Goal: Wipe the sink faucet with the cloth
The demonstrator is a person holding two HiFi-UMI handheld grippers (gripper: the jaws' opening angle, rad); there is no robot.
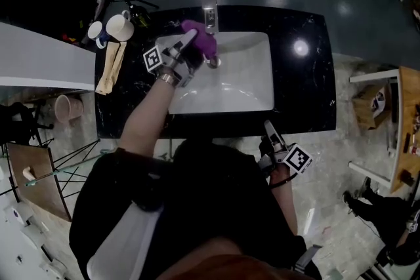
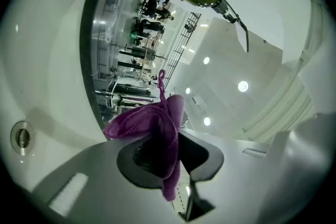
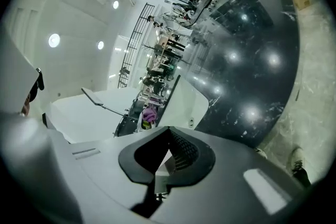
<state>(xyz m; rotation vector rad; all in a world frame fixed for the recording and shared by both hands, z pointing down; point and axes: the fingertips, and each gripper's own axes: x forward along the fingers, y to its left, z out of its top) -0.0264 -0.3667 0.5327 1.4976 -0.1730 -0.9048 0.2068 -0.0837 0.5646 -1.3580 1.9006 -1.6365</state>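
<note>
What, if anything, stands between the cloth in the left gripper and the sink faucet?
Nothing visible does. The purple cloth, clamped in the left gripper, is right beside the faucet over the white sink; the mugs stand well off on the counter.

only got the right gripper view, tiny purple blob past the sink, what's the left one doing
Observer: The left hand-held gripper pinches a purple fabric cloth between its jaws.
Operator: where's the cloth sitting
Observer: Up against the upright chrome sink faucet, above the white rectangular basin.
Operator: anything close on the counter
Observer: Two ceramic mugs stand at the left end of the black counter, apart from the faucet.
</note>
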